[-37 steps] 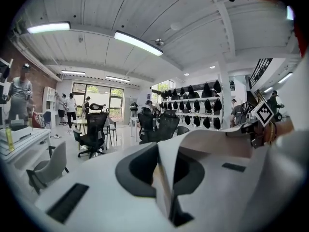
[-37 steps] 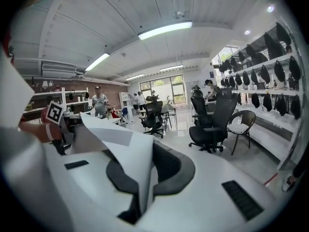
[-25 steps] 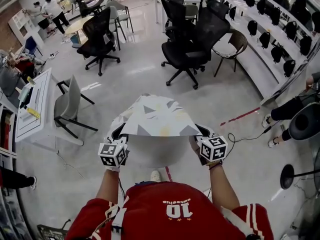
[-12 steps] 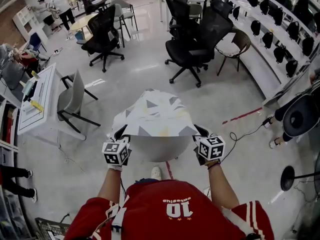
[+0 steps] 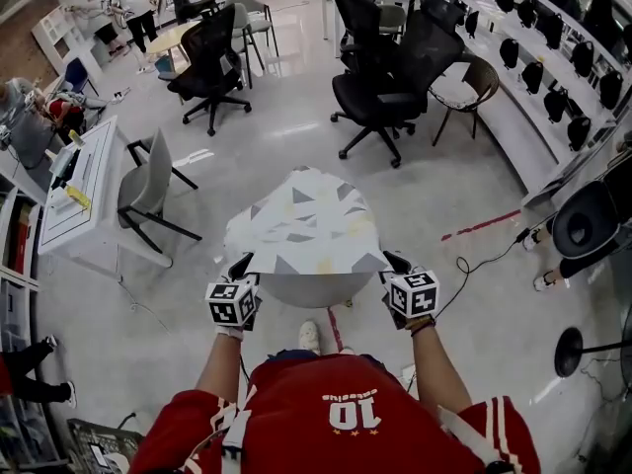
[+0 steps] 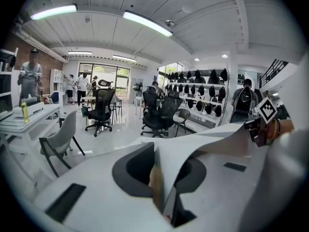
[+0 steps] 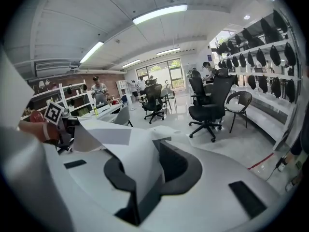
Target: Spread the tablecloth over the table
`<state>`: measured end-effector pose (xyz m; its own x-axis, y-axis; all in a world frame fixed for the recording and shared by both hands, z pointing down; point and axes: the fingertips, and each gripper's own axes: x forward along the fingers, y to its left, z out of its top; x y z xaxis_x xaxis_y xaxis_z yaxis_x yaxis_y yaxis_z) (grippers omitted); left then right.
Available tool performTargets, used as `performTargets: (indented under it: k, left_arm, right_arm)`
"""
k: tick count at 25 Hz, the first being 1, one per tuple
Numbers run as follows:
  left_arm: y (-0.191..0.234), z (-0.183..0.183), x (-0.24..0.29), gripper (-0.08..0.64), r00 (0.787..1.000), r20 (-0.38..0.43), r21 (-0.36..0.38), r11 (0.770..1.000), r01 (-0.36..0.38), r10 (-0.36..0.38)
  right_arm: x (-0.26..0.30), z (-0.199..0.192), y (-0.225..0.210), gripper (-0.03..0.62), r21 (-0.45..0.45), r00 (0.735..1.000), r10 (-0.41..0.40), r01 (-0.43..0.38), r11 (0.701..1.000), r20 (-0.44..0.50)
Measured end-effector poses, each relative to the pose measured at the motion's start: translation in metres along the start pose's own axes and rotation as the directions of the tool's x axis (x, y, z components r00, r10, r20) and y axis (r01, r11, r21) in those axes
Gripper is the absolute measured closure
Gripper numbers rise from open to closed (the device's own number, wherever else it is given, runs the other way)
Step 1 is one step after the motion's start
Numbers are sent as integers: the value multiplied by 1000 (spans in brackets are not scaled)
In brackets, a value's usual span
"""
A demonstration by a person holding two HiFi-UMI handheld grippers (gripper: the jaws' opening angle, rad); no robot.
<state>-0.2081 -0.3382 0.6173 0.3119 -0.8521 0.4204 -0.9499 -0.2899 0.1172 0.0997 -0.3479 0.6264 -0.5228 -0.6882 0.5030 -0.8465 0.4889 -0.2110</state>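
The tablecloth point(image 5: 306, 220), white with grey triangles and a few yellowish patches, lies over the round white table point(image 5: 306, 289). It covers the top out to the far edge and drapes down there, while its near hem is lifted just above the table's near edge, where a strip of bare rim shows beneath it.

We hold that hem at its two near corners. The left gripper point(image 5: 241, 265) has the left corner. In the left gripper view the cloth runs between its jaws, which are opening; the fabric seems pinched, though we cannot be sure the pads press on it. The right gripper point(image 5: 395, 263) is clamped on the right corner, with the cloth folded up out of its narrow slot in the right gripper view. Between the two grippers the hem sags a little.

Our red shirt point(image 5: 336, 413) fills the bottom of the head view. Around the table is pale glossy floor point(image 5: 464, 304) with a red tape line point(image 5: 479, 227) to the right. A grey chair point(image 5: 148, 191) stands beside a white desk point(image 5: 74, 191) on the left. Black office chairs point(image 5: 380, 92) cluster well beyond the table's far edge.
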Motion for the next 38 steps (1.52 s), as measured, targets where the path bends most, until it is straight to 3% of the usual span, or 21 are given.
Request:
performTargets:
  k: [5,8,13,19,22,28,38]
  left_arm:
    - [2,-5,0,515,1000,-10,-86,996,-30,29]
    - [0,-4,3,515,999,-19,-93,995,-38,37]
    - [-6,-13,-2,515,998,-36,-68,996,-56,54]
    - [-31,-32,5,509,997,-67,-50,998,-44,41]
    - [-41,-42,6,508,995,-85,-29,999,-46,43]
    - [-38,-53,4,471,994,-103,-13,999,-32,31]
    - [-40,-89,-16,379,962,-269,116,990,77,-44]
  right_arm:
    - [-19,-17,6,512,-18,998,35,-36,999,-45]
    - [-36,-26,8,508,-45,997,47,-50,998,-59]
    - [-63,-34,12,505,-45,994,94,-97,994,-52]
    - [-93,-1,-23,505,59,990,59,-67,996,126]
    - [-95,16,-29,505,47,985,51,-59,997,165]
    - [-86,33,-18,505,3,977,86,-89,996,195]
    - [-74,31,-12,505,-3,976,114,-115,993,186]
